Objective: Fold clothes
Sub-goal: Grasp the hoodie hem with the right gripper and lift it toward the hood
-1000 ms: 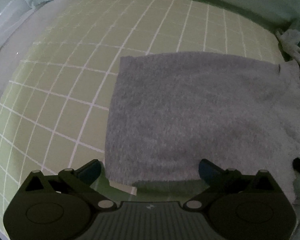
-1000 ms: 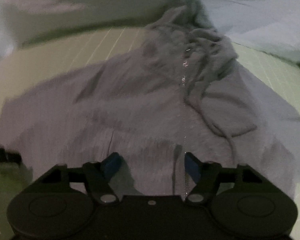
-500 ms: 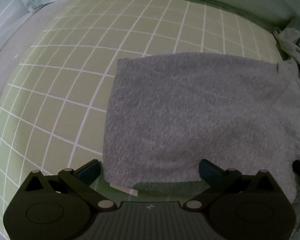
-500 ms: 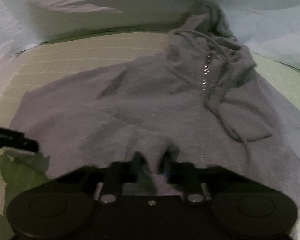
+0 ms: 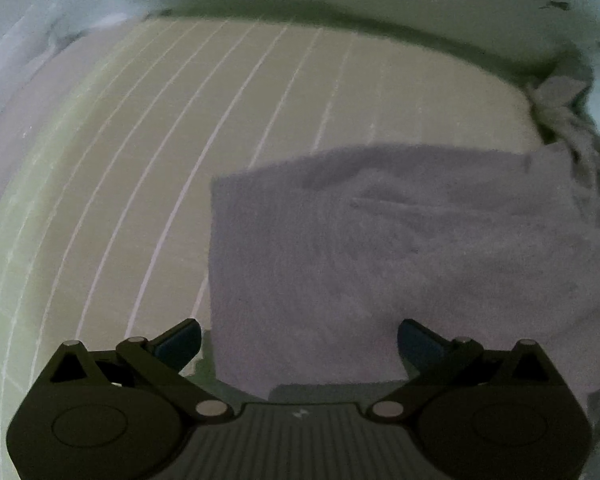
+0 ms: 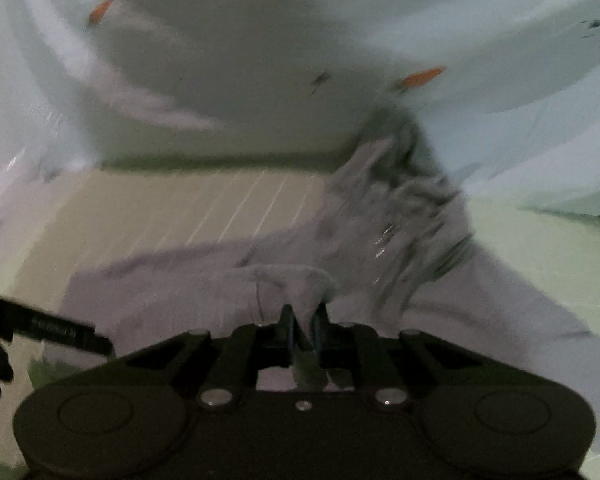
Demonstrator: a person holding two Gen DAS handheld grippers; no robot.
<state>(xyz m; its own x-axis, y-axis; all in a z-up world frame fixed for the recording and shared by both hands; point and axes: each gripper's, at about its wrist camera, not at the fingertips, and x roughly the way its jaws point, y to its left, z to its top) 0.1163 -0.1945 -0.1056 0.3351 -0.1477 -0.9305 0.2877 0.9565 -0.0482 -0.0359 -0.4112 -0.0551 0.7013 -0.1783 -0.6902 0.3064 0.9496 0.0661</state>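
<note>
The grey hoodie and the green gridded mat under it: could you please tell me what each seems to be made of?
Grey hoodie: probably a soft fleece or cotton knit, matte and fuzzy; it bunches where the right claw pinches it, and a metallic zipper glints. Green mat: apparently smooth, flat vinyl or rubber with printed white grid lines, like a cutting mat; blur leaves this open.

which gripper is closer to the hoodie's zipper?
Right. The right gripper is closing on a pinch of hoodie fabric just beside the zipper. The left gripper hangs open over the far plain edge.
</note>
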